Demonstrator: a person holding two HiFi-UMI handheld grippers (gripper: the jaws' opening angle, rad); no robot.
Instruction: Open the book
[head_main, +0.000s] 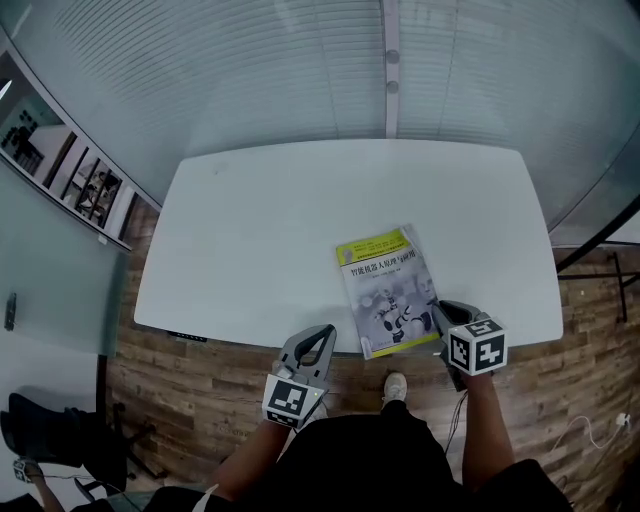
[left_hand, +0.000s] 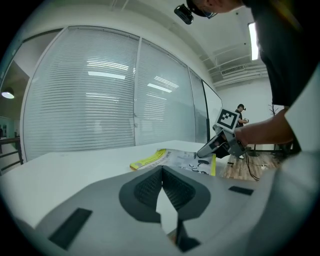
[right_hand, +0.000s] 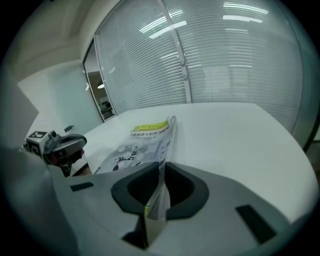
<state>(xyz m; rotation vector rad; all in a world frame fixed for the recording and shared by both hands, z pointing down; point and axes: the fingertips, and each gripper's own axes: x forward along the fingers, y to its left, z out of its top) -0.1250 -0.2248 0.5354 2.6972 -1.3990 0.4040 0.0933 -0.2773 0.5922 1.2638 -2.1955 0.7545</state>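
Nearest the person, the left gripper (head_main: 322, 335) is held just off the table's near edge, its grey jaws brought together on nothing. Just beyond, the right gripper (head_main: 435, 310) is seen clamped on the near right corner of the glossy grey-and-yellow paperback book (head_main: 390, 290); a thin sheaf, cover and perhaps a few leaves, is pinched between its pads. The book lies closed near the front right edge of the white rounded table (head_main: 280, 220), with slatted glass walls (head_main: 300, 70) behind. Since the book is not pinned down, it may be dragged or tipped off the edge when lifted. The thin pinch could also slip out or crease the cover.
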